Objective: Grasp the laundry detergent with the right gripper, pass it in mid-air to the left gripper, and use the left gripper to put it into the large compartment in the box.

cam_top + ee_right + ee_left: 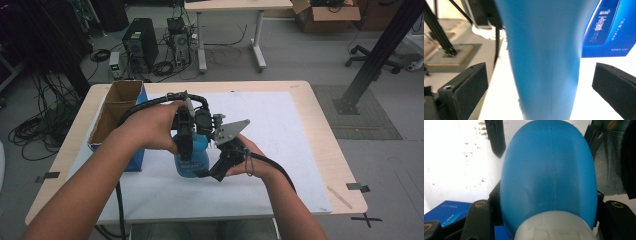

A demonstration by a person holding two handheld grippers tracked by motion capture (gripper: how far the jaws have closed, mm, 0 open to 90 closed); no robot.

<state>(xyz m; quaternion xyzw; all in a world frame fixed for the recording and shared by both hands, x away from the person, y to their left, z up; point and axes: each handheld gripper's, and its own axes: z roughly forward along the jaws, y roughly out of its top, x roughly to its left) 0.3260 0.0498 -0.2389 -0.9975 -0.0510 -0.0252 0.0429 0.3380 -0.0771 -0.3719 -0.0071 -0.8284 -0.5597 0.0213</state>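
The left tool (186,135) was clamped from above on the blue bottle (192,159), its jaws pressing the bottle's sides just behind the pale cap (552,226). The right tool (220,167) stood wide, pads clear of the bottle between them. The bottle stood near the middle of the white sheet (280,150) on the counter (327,145). Beside it sat a blue box (605,27) with white lettering too blurred to read. 1 open cardboard box (117,107) lay left.
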